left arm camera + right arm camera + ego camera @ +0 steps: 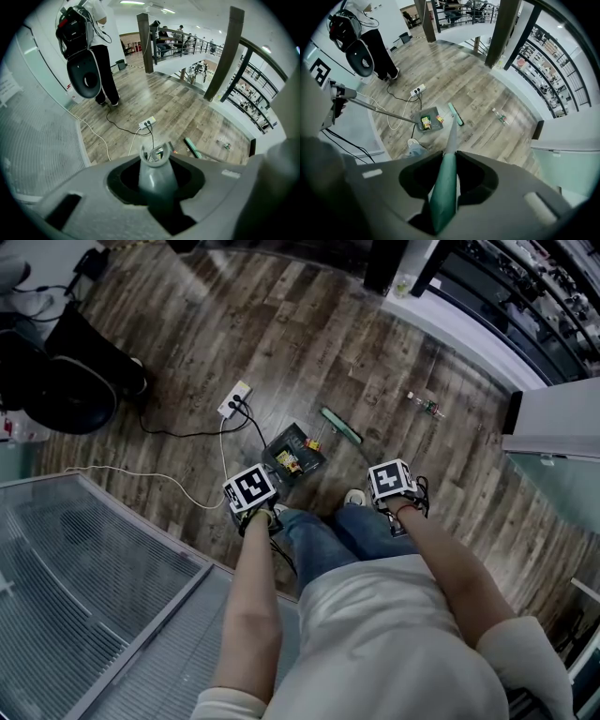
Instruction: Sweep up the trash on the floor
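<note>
Floorboards point(309, 343) bear green broom point(341, 425) beside littered dustpan point(293, 454)

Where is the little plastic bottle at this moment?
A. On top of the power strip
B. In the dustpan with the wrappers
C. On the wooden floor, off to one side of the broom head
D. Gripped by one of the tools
C: the plastic bottle lies on the bare wooden floor beyond the broom head, well apart from the dustpan and the wrappers in it.
</note>
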